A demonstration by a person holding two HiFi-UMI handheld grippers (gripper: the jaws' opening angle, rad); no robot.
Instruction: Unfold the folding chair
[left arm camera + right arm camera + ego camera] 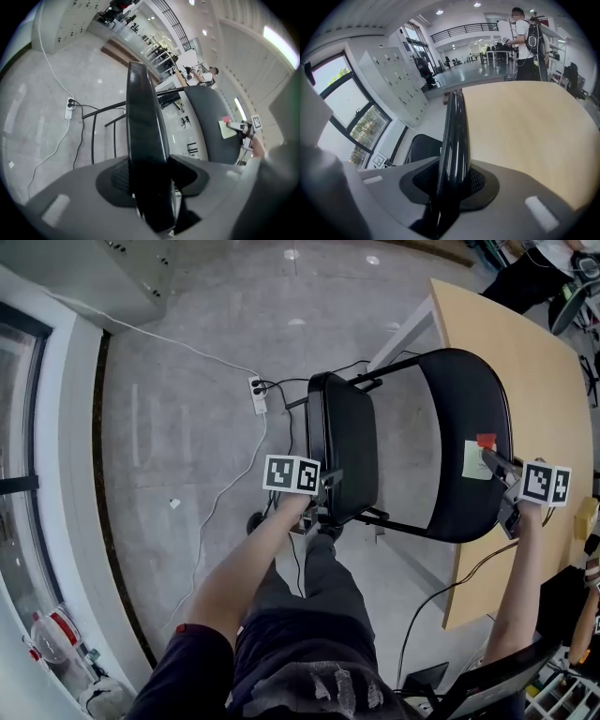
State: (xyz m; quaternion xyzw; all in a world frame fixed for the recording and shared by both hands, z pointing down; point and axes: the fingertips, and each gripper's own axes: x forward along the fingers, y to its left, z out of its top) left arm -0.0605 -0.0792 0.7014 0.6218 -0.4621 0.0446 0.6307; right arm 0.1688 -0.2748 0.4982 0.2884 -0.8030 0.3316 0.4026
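The black folding chair stands partly spread, its seat [343, 444] tipped up on edge and its backrest [462, 427] to the right. My left gripper [327, 491] is shut on the seat's near edge; in the left gripper view the seat pad [143, 140] runs up between the jaws of the left gripper [151, 199]. My right gripper [494, 463] is shut on the backrest's top rim by a yellow sticky note [475, 465]. In the right gripper view the glossy rim [453, 140] sits pinched in the right gripper [446, 190].
A light wooden table [530, 362] stands right behind the backrest. A white power strip [257, 395] and cables lie on the grey floor left of the chair. A window wall runs along the left. A person [524, 37] stands far off beyond the table.
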